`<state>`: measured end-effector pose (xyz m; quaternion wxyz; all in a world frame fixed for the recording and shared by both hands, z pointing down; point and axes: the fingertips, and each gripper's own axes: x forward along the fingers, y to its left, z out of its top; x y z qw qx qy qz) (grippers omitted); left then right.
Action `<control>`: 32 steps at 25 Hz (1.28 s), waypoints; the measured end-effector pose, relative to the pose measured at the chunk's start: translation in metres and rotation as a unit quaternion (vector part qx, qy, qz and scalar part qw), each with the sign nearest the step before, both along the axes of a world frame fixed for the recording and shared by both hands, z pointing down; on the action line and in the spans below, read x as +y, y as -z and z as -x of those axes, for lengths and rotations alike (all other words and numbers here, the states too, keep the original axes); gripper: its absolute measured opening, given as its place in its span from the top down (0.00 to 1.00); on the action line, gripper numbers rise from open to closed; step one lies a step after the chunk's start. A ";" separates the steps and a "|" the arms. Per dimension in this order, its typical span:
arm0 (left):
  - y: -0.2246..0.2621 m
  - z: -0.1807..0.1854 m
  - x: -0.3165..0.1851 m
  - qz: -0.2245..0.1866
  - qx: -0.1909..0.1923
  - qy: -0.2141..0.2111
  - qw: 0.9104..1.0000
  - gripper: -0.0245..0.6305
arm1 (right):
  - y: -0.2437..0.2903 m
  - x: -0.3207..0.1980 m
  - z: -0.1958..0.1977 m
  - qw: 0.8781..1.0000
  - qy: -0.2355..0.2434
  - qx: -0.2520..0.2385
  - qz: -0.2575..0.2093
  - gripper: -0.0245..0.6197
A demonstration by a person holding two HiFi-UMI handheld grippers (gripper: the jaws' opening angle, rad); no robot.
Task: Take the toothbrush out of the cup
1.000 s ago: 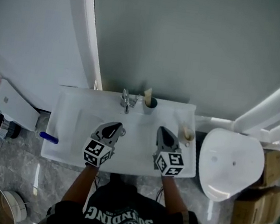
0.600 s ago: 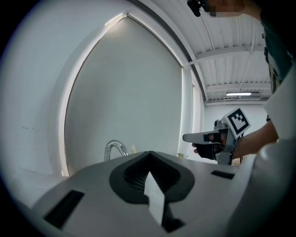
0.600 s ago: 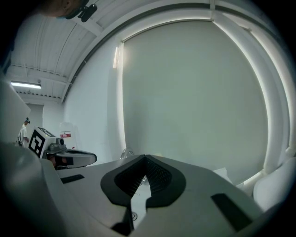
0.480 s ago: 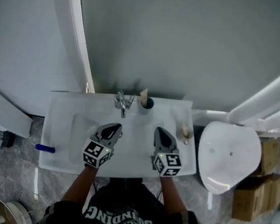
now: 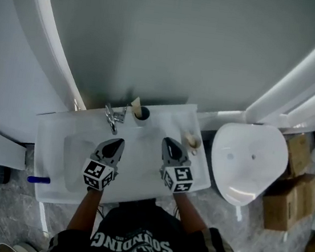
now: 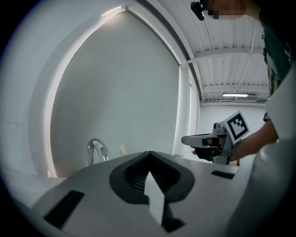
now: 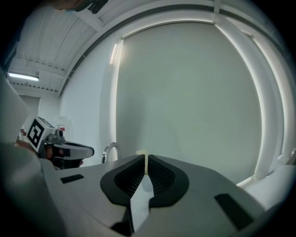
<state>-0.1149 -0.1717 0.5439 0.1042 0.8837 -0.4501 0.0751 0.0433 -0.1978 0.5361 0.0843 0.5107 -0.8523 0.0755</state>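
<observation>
Pale toothbrush (image 5: pixel 137 104) poking out of the cup (image 5: pixel 142 115)
Your left gripper (image 5: pixel 117 142) and right gripper (image 5: pixel 167 142) are both clenched, empty, over the white sink (image 5: pixel 49 160); cup looks dark, I think.

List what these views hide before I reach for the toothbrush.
- Cup: blocked in each gripper view by the left gripper or right gripper itself; only the toothbrush tip shows.
- Toothbrush head: head view, too small to tell which end is up.
- Pale object on the sink's right edge: head view, too small.
</observation>
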 end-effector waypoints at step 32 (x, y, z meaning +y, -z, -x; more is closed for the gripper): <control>-0.024 -0.005 0.003 0.044 -0.011 0.039 0.998 0.96 | -0.142 -0.069 -0.138 0.966 -0.069 0.212 0.131 0.71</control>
